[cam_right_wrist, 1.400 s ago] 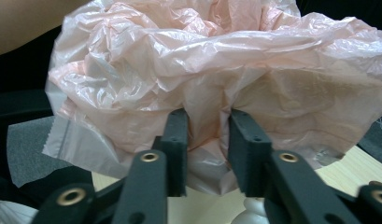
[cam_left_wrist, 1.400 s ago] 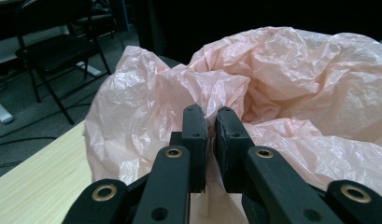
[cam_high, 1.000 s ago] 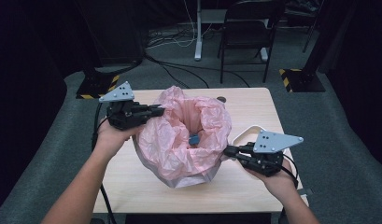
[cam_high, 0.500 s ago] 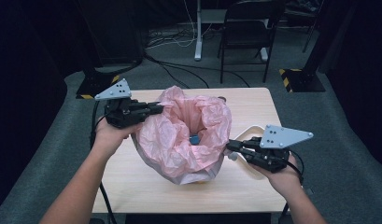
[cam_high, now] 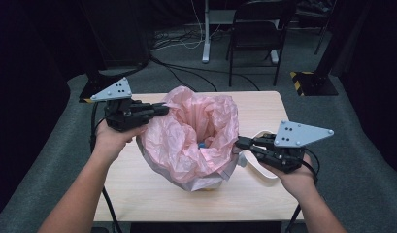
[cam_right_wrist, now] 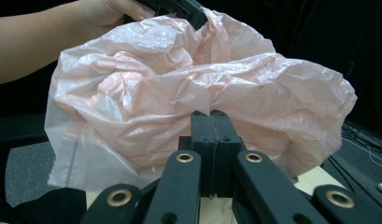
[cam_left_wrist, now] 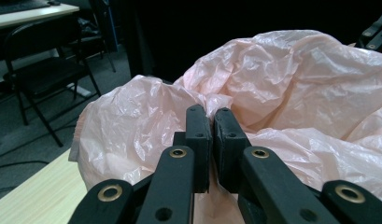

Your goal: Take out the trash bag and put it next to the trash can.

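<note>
Fingers (cam_left_wrist: 198, 140) of both grippers pinch a pink plastic bag (cam_high: 196, 136).
Left gripper (cam_high: 159, 109) clamps its far rim, right gripper (cam_high: 240, 143) its near-right rim, above the worktop (cam_high: 152, 194).

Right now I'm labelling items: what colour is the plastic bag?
Pale pink, translucent plastic bag; clearest in the right gripper view.

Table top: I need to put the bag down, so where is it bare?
The table is bare along its near edge in front of the pink bag, and at the far right corner. The middle is crowded by the bag and both tongs.
</note>
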A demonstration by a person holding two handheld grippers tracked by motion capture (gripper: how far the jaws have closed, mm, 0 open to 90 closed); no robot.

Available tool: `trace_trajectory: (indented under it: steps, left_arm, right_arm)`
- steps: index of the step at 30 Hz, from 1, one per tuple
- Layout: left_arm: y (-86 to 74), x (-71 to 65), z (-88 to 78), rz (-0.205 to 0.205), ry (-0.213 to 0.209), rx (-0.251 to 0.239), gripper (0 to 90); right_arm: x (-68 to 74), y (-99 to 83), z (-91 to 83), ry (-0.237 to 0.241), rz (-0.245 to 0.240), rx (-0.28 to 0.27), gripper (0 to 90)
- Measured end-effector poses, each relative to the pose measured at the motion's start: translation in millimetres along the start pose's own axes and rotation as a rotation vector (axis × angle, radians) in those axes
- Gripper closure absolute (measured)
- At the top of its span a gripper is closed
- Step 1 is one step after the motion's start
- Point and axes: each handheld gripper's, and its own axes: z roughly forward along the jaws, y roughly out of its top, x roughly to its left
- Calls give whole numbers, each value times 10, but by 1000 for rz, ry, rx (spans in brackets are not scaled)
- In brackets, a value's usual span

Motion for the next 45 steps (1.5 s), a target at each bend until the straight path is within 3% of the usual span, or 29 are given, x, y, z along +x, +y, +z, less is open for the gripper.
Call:
trace_trajectory:
  steps: [8, 21, 28, 45]
  left_arm:
    - [50, -57, -17, 10, -24, -22, 862]
    - [26, -155, 9, 19, -84, -32, 862]
    - [-54, -136, 63, -13, -112, -40, 861]
    - [9, -218, 17, 25, -121, -42, 859]
  right_arm:
    - [-7, 102, 50, 10, -14, -21, 899]
    - [-5, 156, 288, 41, -25, -10, 899]
    - [-10, 164, 404, 57, -23, 6, 899]
    - [-10, 261, 652, 105, -21, 3, 899]
